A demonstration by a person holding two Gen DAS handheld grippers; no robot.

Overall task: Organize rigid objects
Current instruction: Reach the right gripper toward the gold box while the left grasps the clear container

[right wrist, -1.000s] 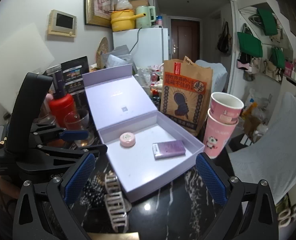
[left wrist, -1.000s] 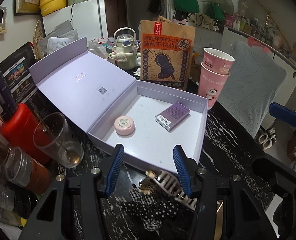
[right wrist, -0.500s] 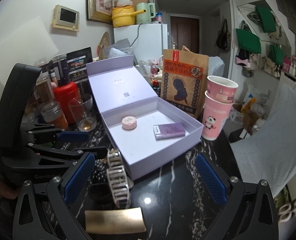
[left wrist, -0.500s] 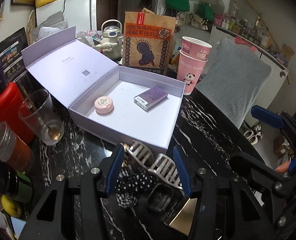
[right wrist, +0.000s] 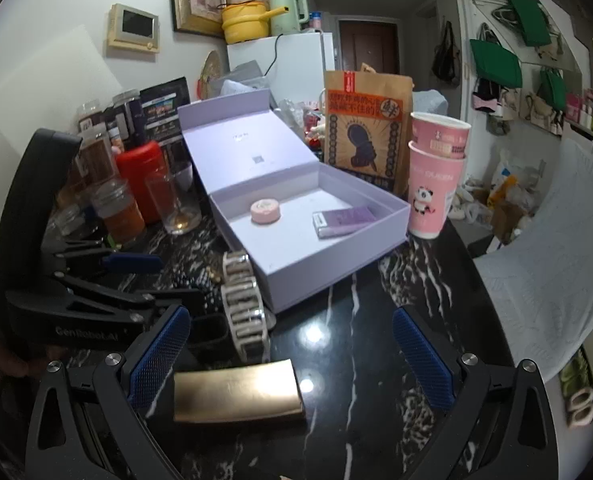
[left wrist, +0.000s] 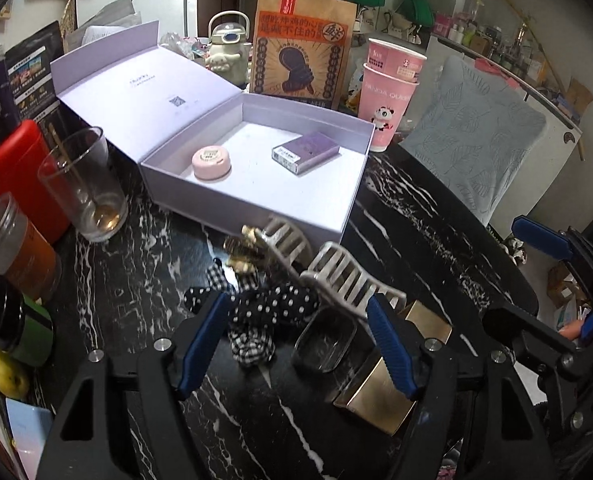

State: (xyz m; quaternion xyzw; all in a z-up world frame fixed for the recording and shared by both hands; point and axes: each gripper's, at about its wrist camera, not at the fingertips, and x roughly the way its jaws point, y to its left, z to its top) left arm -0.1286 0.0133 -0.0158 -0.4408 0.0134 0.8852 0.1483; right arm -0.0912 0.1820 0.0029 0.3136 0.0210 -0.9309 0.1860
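Hovering both grippers low over the black marbled worktop (left wrist: 436, 240), I have the left gripper (left wrist: 296, 344) with its jaws spread wide and holding nothing, framing a small heap just in front of the open lilac box (left wrist: 348, 216): a pale claw hair clip (left wrist: 336, 276), a dotted fabric scrunchie (left wrist: 268, 308), a small dark clear-lidded case (left wrist: 322, 344) and a gold rectangular case (left wrist: 392, 392). The right gripper (right wrist: 292, 354) is likewise released, its jaws wide apart, with the gold case lying flat between them and close to the left pad. Inside the box a pink round tin (left wrist: 211, 163) and a purple carton (left wrist: 305, 152) already sit well apart. I judge the gold case stiff, light and slick, its polished faces likely to skid, so I would pinch it across the short width, square on the long edges. The clip is rigid but springy and brittle at the teeth; its spine looks the safer hold, clear of the soft scrunchie tangled beside it
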